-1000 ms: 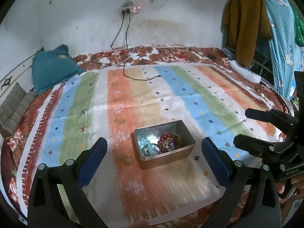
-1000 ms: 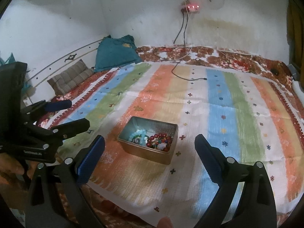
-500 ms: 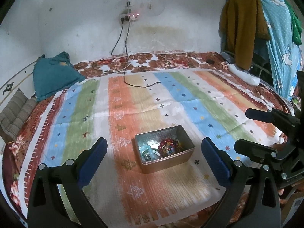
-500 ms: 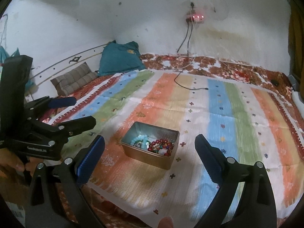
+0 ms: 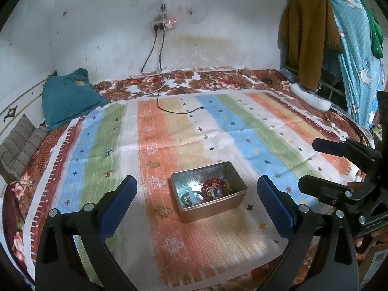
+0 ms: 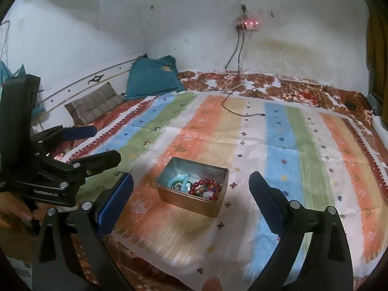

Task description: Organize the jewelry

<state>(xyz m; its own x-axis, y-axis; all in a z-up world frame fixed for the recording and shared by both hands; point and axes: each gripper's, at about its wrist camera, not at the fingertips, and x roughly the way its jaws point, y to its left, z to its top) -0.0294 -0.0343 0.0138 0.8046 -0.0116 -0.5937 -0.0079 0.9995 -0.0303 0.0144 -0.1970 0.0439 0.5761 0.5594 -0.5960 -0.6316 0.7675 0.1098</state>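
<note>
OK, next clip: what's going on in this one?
A person holds a two-finger gripper in each hand above a bed covered by a striped cloth. Both the left gripper and the right gripper are open and hold nothing. Between them on the cloth sits an open metal tin containing a red bead bracelet and pale blue beads. Neither gripper touches the tin, so no jewelry has been taken out yet.

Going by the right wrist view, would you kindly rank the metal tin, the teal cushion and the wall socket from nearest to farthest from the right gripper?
1. The metal tin, on the striped cloth just ahead of the right gripper, between its open fingers.
2. The teal cushion, far back on the left, against the wall.
3. The wall socket, up on the back wall, above the bed.
</note>
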